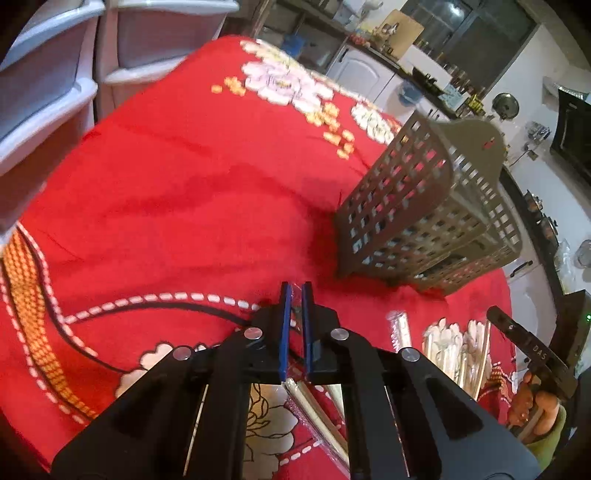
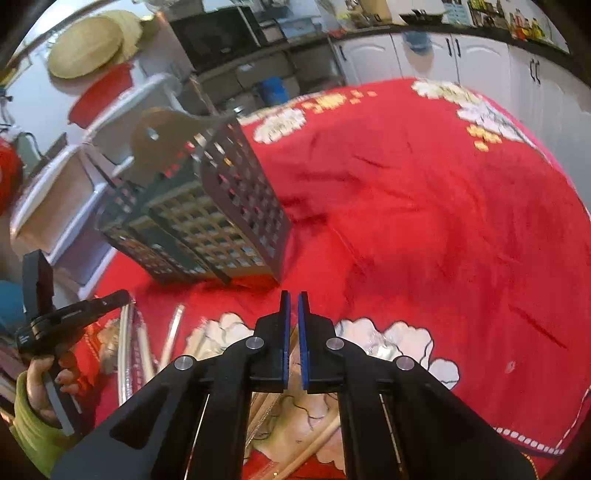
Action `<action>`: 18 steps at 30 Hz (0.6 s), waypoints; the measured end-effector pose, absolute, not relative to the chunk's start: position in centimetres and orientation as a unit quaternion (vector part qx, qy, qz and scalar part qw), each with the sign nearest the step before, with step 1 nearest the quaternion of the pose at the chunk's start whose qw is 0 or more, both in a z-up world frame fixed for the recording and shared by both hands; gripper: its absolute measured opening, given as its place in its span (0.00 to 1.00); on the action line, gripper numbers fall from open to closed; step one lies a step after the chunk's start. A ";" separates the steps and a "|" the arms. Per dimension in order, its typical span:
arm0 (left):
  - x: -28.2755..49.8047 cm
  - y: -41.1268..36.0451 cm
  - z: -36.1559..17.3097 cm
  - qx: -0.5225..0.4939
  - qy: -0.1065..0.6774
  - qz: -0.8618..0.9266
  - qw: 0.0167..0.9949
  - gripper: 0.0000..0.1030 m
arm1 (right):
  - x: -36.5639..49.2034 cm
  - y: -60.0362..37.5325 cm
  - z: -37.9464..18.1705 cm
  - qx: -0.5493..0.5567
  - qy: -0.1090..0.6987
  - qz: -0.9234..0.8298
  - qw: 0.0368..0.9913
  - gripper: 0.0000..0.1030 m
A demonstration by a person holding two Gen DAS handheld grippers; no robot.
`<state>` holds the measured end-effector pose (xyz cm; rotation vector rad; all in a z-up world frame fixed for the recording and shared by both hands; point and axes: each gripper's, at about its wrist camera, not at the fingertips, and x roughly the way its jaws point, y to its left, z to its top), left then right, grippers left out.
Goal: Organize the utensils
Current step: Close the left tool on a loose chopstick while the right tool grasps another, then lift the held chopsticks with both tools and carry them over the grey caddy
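Both grippers, left and right, nearly closed, empty; wrapped chopsticks await grasping, then the basket.

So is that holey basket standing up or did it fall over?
Standing up. The basket rests on its base on the red cloth, open top upward, its hanging tab raised at the back. Fisheye makes it look tilted.

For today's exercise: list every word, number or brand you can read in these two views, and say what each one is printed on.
"DAS": on the black body of the right tongs, seen in the left wrist view; it may be part of a longer word.
Labels on the counter jars: too small and blurred to read.
Nothing else is legible.
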<state>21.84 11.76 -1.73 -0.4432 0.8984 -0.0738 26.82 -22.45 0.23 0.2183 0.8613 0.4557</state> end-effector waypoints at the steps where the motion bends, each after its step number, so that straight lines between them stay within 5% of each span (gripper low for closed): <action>1: 21.7 11.7 -1.3 -0.211 0.426 -0.036 0.879 0.01 | 26.6 -22.5 0.8 0.105 0.403 0.223 0.881 0.04; 18: 19.3 9.8 8.8 -0.177 0.309 -0.067 0.932 0.00 | 22.9 -21.6 10.4 0.037 0.264 0.266 0.926 0.01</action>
